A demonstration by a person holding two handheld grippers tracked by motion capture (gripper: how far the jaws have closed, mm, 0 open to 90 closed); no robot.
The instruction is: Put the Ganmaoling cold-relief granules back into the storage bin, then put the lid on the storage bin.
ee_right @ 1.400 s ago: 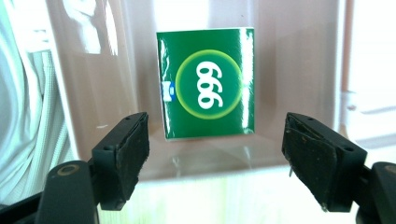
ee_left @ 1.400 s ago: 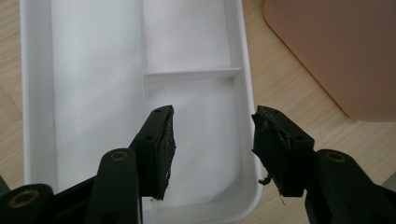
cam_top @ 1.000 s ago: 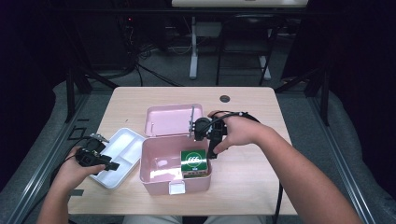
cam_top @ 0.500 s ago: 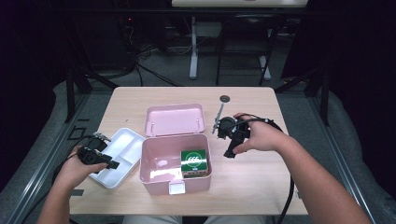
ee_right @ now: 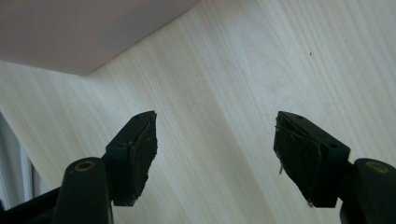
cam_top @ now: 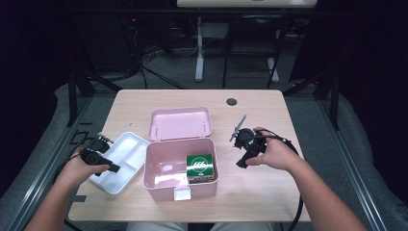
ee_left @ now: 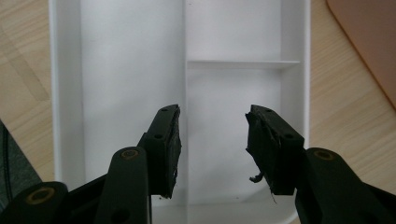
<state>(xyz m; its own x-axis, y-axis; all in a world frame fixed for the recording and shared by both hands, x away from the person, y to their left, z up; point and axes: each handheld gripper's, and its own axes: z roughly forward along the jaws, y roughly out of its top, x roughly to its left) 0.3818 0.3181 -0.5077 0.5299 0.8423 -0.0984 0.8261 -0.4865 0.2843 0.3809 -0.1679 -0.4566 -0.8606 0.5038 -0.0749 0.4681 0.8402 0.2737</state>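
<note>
Since a second ago we see the right gripper (cam_top: 243,144) has pulled away from the pink box (cam_top: 180,166), where it hung over the green packet (cam_top: 199,165), to the bare desk (cam_top: 269,192) on the box's right side. Its jaws stand apart and empty over the wood, with a corner of the box showing in the right gripper view. The left gripper (ee_left: 212,140) has barely shifted; it hovers over the white tray (ee_left: 65,93), jaws apart with the tray's middle divider between them, holding nothing. The green packet lies inside the box, against its right wall, and the lid (cam_top: 181,122) lies flat behind it. We judge the packing of the packet as done. What looks left is to lift the tray back into the box and close the lid.
</note>
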